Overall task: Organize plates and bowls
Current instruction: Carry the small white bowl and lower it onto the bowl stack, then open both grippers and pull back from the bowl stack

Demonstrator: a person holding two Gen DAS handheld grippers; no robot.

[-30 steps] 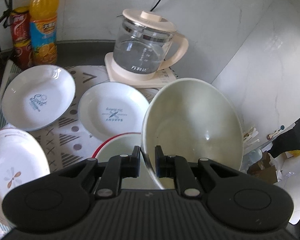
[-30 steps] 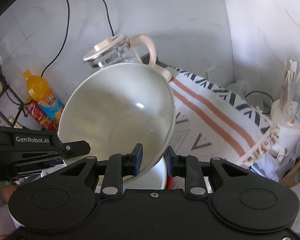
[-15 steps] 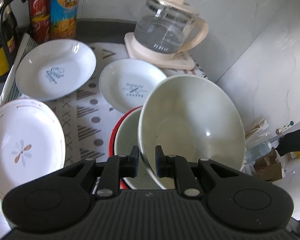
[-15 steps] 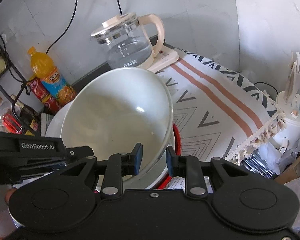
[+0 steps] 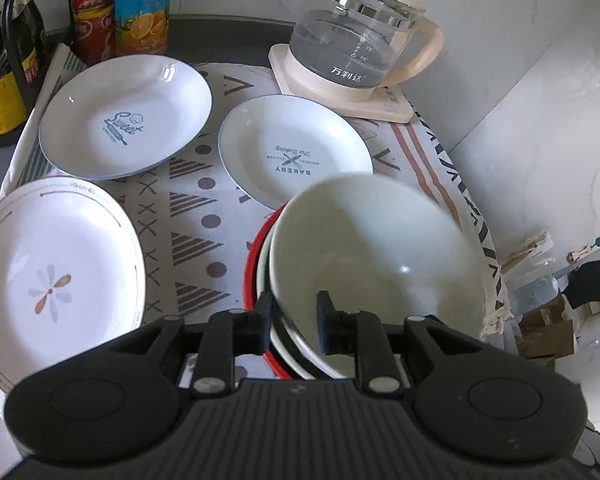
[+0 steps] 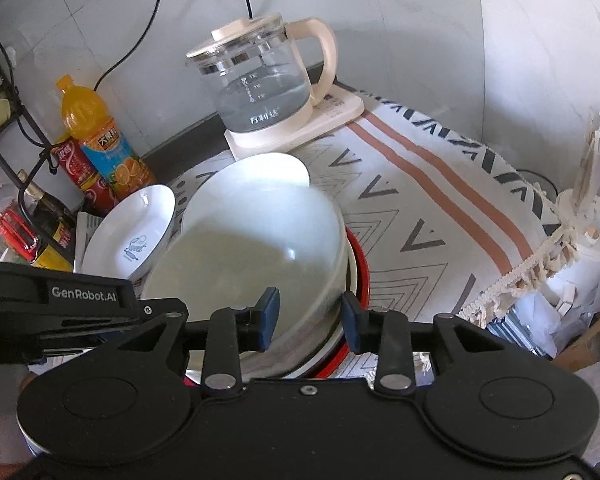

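A pale cream bowl (image 5: 380, 248) sits tilted in a stack of bowls, the lowest one red-rimmed (image 5: 254, 264). My left gripper (image 5: 296, 322) is open, its jaws loosely straddling the bowl's near rim. In the right wrist view the same bowl (image 6: 260, 240) lies in the red-rimmed bowl (image 6: 360, 264). My right gripper (image 6: 310, 316) is open astride its rim, jaws clearly apart. Three white plates lie flat on the cloth: a "Sweet" plate (image 5: 128, 116), a "Bakery" plate (image 5: 292, 148) and a flower plate (image 5: 56, 264).
A glass kettle (image 5: 352, 52) on its cream base stands at the back by the wall. Drink bottles (image 5: 140, 4) and a wire rack crowd the back left. The patterned cloth (image 6: 440, 200) ends in a fringe at the right, beside a white stick holder (image 6: 592, 184).
The bowl came down from mid-air into the red-rimmed stack. Both grippers' jaws have widened around its rim, the right more plainly. Both cameras now sit lower and closer to the cloth.
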